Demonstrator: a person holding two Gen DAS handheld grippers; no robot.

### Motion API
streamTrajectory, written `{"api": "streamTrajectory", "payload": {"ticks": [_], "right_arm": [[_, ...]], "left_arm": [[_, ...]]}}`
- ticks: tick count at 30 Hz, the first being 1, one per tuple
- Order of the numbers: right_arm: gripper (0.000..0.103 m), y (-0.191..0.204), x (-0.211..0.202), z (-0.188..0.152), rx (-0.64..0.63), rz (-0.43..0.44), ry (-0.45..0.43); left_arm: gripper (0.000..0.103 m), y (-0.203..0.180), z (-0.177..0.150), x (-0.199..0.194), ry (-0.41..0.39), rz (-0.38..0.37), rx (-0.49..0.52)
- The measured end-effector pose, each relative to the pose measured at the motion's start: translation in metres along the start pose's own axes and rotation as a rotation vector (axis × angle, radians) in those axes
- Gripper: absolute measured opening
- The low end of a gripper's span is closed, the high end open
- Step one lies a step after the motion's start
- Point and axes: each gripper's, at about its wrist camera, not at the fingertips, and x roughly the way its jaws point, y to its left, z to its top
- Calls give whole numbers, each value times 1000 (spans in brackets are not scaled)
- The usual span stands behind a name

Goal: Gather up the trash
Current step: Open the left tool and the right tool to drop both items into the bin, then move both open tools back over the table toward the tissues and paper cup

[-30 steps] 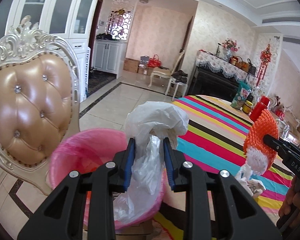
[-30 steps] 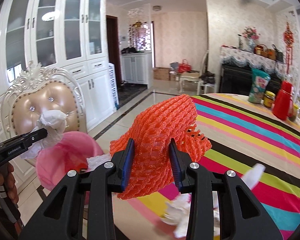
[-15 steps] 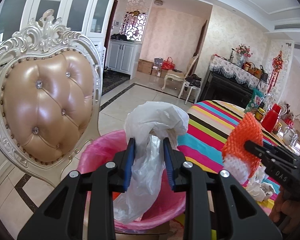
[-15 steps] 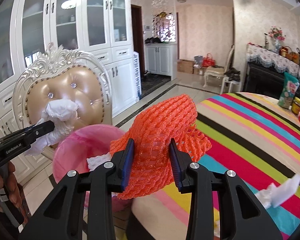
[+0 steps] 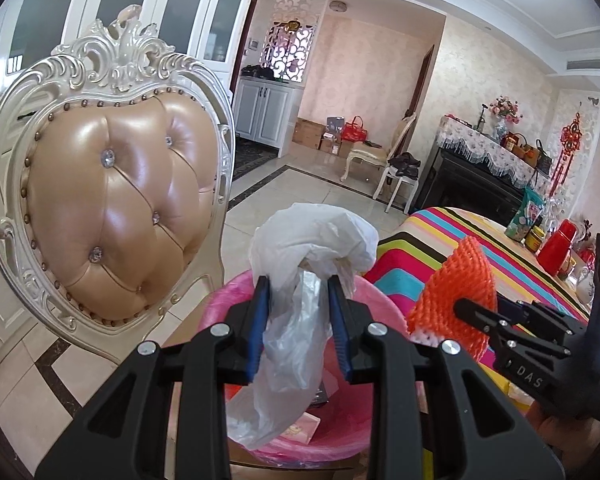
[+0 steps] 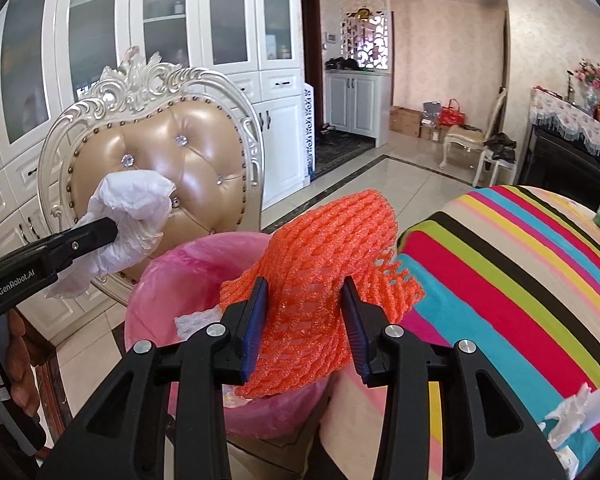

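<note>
My left gripper point(image 5: 298, 332) is shut on a crumpled white plastic bag point(image 5: 312, 248) and holds it above the pink-lined trash bin point(image 5: 228, 304). My right gripper point(image 6: 304, 328) is shut on an orange foam net point(image 6: 324, 248) and holds it over the bin's near right rim point(image 6: 168, 268). The right gripper with the net shows at the right of the left wrist view point(image 5: 456, 288). The left gripper with the white bag shows at the left of the right wrist view point(image 6: 128, 216). Some trash lies inside the bin.
An ornate cream chair with tan leather back point(image 5: 112, 208) stands just behind the bin. The table with a striped cloth point(image 6: 520, 280) is to the right; white tissue scraps point(image 6: 580, 408) lie on it. White cabinets point(image 6: 180, 40) line the left wall.
Both grippers have moved left from the table toward the bin, carrying their trash. The bin and chair now sit closer and more central in both views.
</note>
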Motion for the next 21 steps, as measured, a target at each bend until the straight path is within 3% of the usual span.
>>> {"api": "streamTrajectory", "payload": {"ticks": [2,4,6,9,21], "right_arm": [[43,4,5,1,-5,9,6],[57,9,7,2,-15,19,9],[65,12,7,1,-26,21,3],[72,13,8,1,-36,18,2],[78,-20,-16,-9,5,-43,-22]], "left_arm": [[30,3,0,0,-1,5,-6],[33,5,0,1,0,6,-10],[46,5,0,3,5,8,-11],[56,6,0,4,5,9,-14],[57,-15,-3,10,16,-18,4]]}}
